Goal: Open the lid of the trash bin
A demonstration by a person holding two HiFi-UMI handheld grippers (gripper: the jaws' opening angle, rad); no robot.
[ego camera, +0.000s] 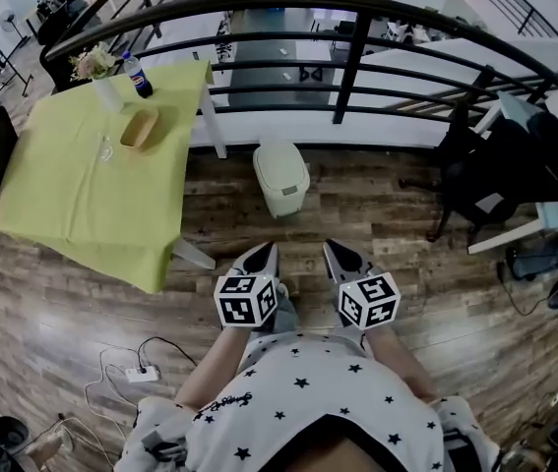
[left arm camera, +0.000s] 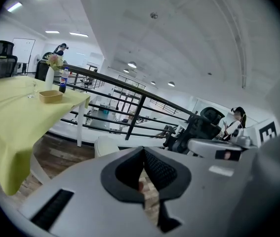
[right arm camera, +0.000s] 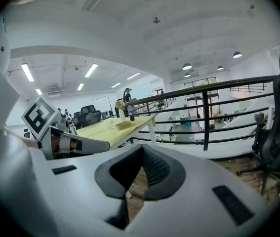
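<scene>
A small white trash bin (ego camera: 280, 177) with its lid down stands on the wooden floor by the railing, ahead of both grippers. Its top also peeks over the left gripper's body in the left gripper view as a pale lid (left arm camera: 105, 144). My left gripper (ego camera: 263, 253) and right gripper (ego camera: 336, 251) are held side by side close to my body, well short of the bin. Both have their jaws shut tip to tip with nothing between them. The bin is not in the right gripper view.
A table with a yellow-green cloth (ego camera: 92, 180) stands at the left, carrying a bottle (ego camera: 138, 75), a basket (ego camera: 139, 128) and flowers. A black railing (ego camera: 352, 62) runs behind the bin. A black office chair (ego camera: 485, 180) is at the right. Cables and a power strip (ego camera: 141, 373) lie on the floor.
</scene>
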